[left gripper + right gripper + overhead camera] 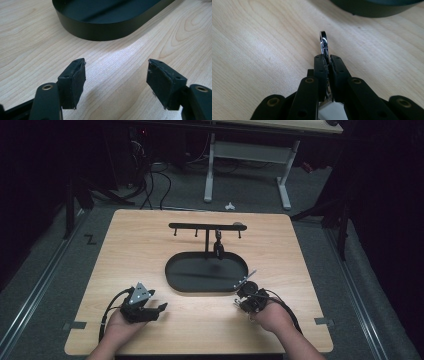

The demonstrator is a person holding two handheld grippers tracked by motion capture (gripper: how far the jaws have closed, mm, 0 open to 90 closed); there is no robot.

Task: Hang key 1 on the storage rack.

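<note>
Table (150,245), wood, carries a black oval tray (175,270) with a hook rack (207,226) rising from its far side; 1 dark item already hangs on the rack.

Step in hand, as judged: a chrome clip (323,41) is gripped and ready to carry to the rack. Next move calls for a lift over the tray rim and lining the clip's loop up with a free hook.

Right gripper (327,58): jaws pressed together, pinching the clip, which sticks out beyond the tips, just above the table near the tray's right end.

Left gripper (116,75): jaws spread wide, nothing between them, low over bare wood beside the tray.
</note>
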